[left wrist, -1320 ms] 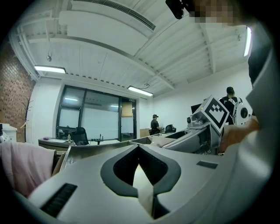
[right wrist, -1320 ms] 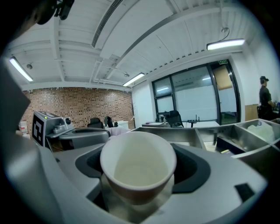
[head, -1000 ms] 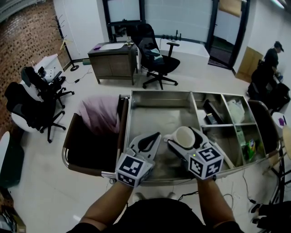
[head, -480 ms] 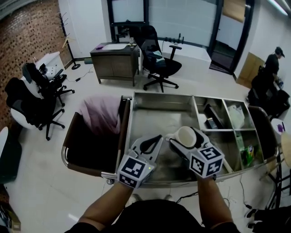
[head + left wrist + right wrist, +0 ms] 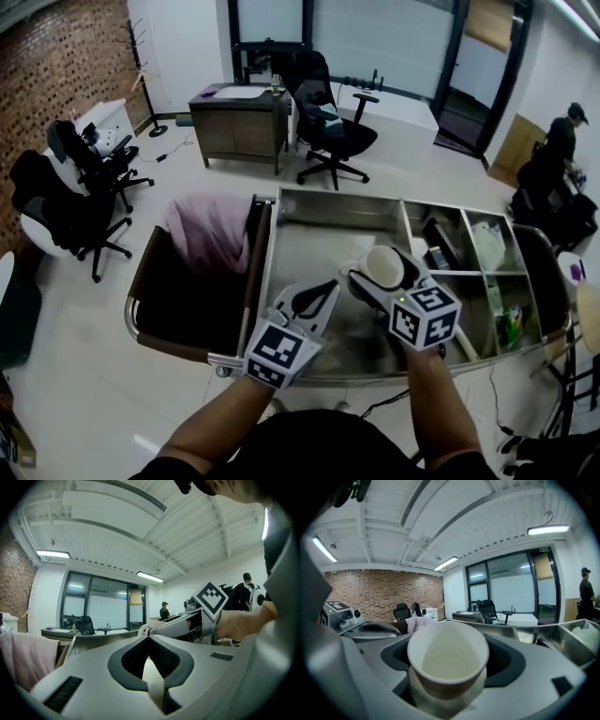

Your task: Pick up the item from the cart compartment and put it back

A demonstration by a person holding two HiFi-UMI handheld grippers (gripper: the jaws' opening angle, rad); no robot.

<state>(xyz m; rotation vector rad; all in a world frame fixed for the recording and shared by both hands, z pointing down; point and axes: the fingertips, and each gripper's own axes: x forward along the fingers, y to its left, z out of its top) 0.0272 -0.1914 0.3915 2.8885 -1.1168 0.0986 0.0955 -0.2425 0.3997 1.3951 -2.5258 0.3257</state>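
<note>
Holding a paper cup [image 5: 447,660], my right gripper [image 5: 382,272] has its jaws spread wide and pressed on the cup's wall, one pad on each flank below the rim. The cup sits between the fingertips with its mouth up, and it looks empty inside. I judge it light, thin-walled, easy to crush and a little slick. A gentle squeeze on the wall, not the rim, should suit it. Below and beyond the fingertips lies the cart's [image 5: 330,195] big steel compartment [image 5: 305,246], so the cup hangs above it, not touching. Just left of those fingers, my left gripper [image 5: 315,298] hovers with jaws together, nothing between them.
</note>
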